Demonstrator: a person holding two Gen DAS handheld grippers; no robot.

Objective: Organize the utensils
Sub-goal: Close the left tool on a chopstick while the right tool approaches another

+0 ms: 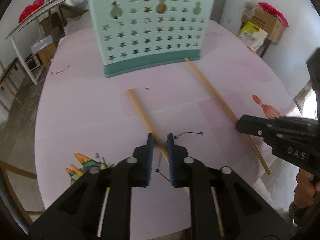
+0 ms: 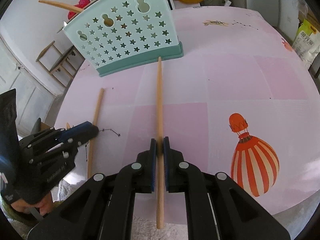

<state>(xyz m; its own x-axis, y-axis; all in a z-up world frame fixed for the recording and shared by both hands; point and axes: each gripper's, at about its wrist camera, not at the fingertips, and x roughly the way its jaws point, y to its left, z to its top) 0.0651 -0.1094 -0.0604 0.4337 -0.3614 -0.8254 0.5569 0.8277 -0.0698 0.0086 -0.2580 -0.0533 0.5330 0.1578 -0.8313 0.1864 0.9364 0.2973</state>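
two chopsticks point(image 2: 159, 100) point(image 2: 96, 116) lie on the table point(image 2: 230, 84) before the holder point(image 2: 128, 34) (one end touching its base).

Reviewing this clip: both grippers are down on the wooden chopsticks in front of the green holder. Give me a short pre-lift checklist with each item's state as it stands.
1. Right gripper closed on the right chopstick: ok, pads press both sides.
2. Left gripper closed on the left chopstick: cannot tell; the stick crosses the gap slantwise and a gap shows at one pad.
3. Right chopstick free to lift: ok, though its far tip sits at the base of the utensil holder.
4. Grippers clear of each other: ok, they stand apart.
5. Holder upright on the table: ok.
6. Room inside the holder: cannot tell; its top opening is not in view.
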